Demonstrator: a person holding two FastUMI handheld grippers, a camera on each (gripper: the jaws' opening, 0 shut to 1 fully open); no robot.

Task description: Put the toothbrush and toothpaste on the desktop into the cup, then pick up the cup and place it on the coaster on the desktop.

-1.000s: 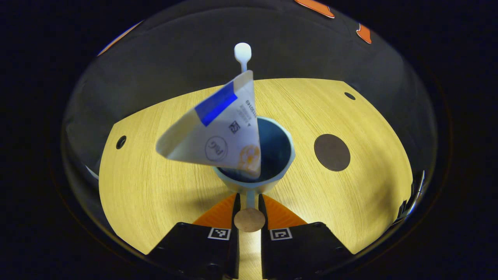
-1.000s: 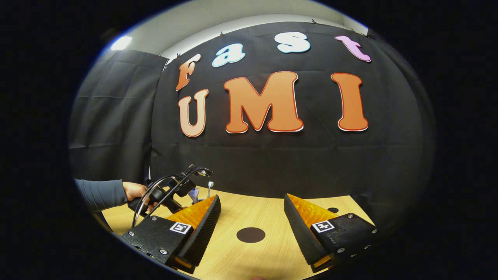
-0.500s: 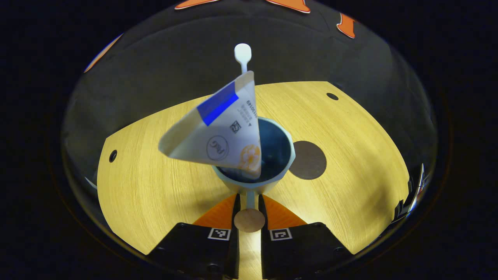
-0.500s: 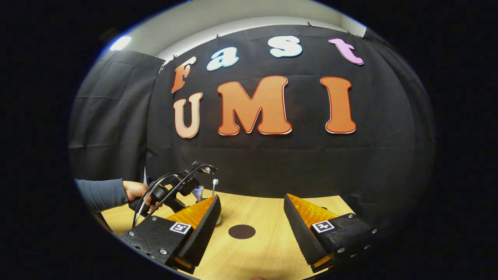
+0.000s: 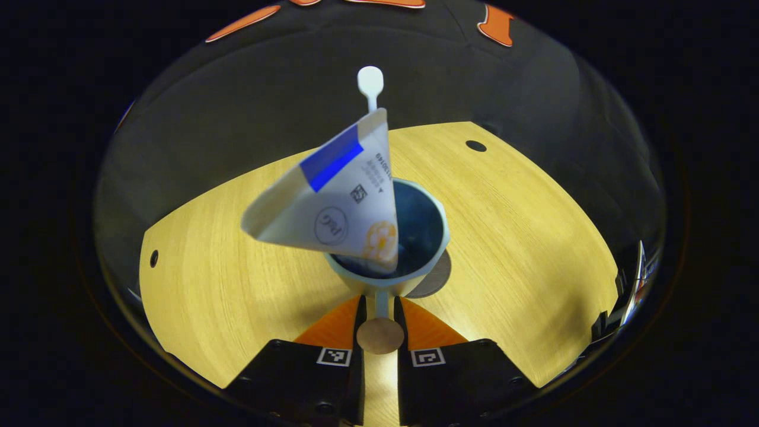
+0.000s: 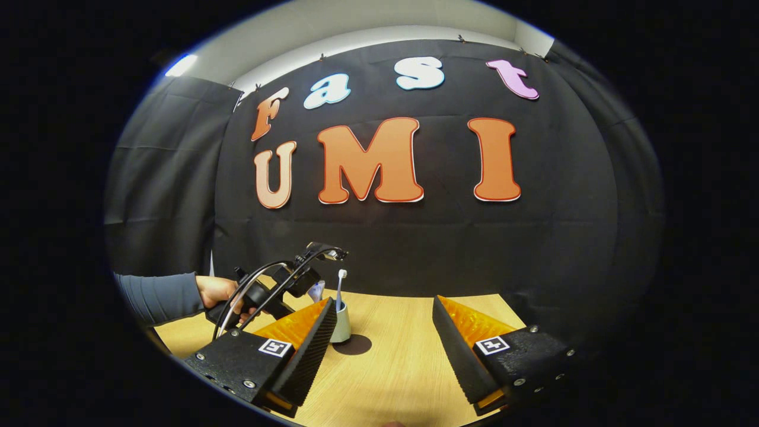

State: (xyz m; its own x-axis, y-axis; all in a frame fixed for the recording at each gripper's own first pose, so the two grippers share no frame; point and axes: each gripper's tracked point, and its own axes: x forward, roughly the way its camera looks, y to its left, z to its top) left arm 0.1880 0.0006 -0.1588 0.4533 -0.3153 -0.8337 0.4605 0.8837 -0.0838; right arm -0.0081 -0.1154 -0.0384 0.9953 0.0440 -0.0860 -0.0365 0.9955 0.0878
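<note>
Pale cup point(image 5: 388, 279) holds toothpaste point(image 5: 332, 204), toothbrush point(image 5: 370, 83); handle in left gripper point(image 5: 379, 308)

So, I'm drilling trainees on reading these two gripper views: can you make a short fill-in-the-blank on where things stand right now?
1. The toothbrush and toothpaste both stand inside the ____.
2. The left gripper has its fingers shut on the cup's ____.
3. The dark round coaster lies partly hidden beneath the ____.
4. The right gripper's fingers are ____, holding nothing.

Missing words: cup; handle; cup; open
</note>
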